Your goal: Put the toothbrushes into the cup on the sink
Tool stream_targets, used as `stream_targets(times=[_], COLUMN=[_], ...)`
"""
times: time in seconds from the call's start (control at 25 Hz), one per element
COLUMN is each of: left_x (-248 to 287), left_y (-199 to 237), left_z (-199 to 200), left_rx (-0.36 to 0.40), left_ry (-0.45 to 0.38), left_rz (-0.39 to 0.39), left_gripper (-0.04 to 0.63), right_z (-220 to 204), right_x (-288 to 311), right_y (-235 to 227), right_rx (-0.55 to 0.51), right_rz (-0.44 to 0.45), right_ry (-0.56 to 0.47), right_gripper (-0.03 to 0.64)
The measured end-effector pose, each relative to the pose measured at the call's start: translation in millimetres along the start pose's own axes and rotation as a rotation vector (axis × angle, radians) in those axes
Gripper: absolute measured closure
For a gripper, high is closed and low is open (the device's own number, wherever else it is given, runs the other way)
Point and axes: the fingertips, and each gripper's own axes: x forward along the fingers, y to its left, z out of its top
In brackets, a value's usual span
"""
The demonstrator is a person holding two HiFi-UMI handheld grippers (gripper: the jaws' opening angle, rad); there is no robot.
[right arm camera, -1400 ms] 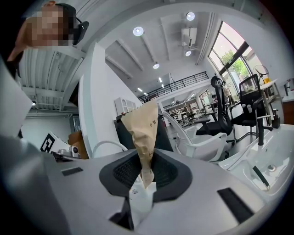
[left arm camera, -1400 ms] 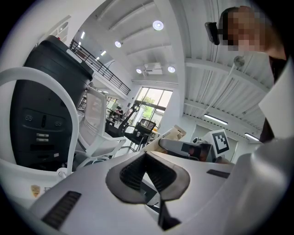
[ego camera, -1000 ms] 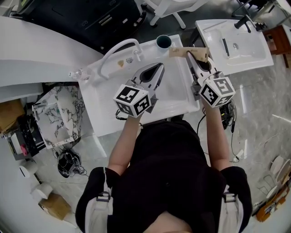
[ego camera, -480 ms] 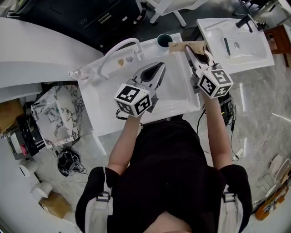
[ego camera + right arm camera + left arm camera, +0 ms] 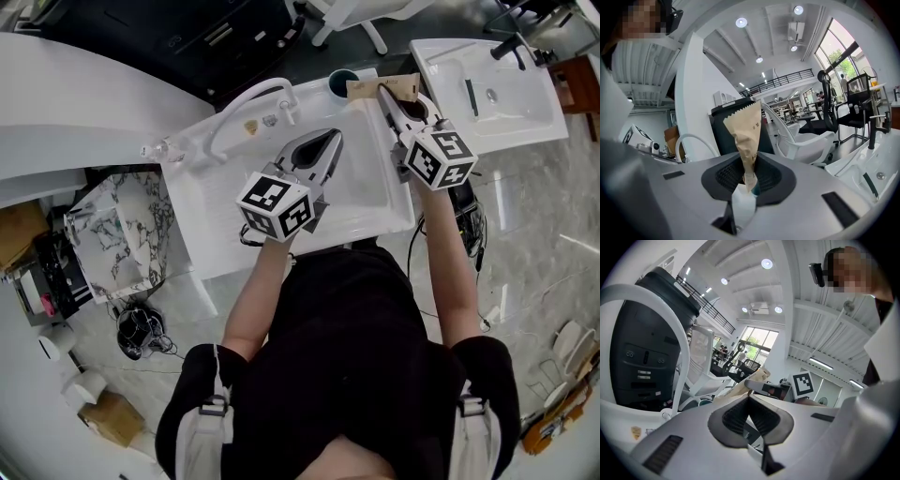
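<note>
We see a brown paper wrapper [image 5: 743,131], matt and creased, between the black ribbed pads [image 5: 724,177], rubbery-looking, of the right gripper [image 5: 749,174]. Its shell is smooth matt grey plastic, and the left gripper [image 5: 749,412] matches. The sink [image 5: 202,234] is glossy white, ceramic by its look; the floor [image 5: 544,216] is polished veined stone.

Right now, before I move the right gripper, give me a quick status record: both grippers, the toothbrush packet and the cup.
left gripper: shut, empty, above the sink basin
right gripper: shut on the paper toothbrush packet
paper toothbrush packet: held lying crosswise, one end close by the cup's rim, not inside it
cup: upright on the sink's back ledge, to the right of the faucet in the head view
task state: packet not yet in the cup
</note>
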Motion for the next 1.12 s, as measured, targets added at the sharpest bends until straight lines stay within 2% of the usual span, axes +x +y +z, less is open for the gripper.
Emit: stream_targets(times=[1.12], left_x=[-5.8], left_y=[15.6], left_z=[-0.4], left_rx=[-0.016], left_ry=[-0.006], left_rz=[0.043], left_gripper=[0.588], right_z=[-36.0], right_x=[58.2], right_y=[-22.2], right_rx=[-0.056], right_rz=[0.000], right_ry=[0.123], right_gripper=[0.548])
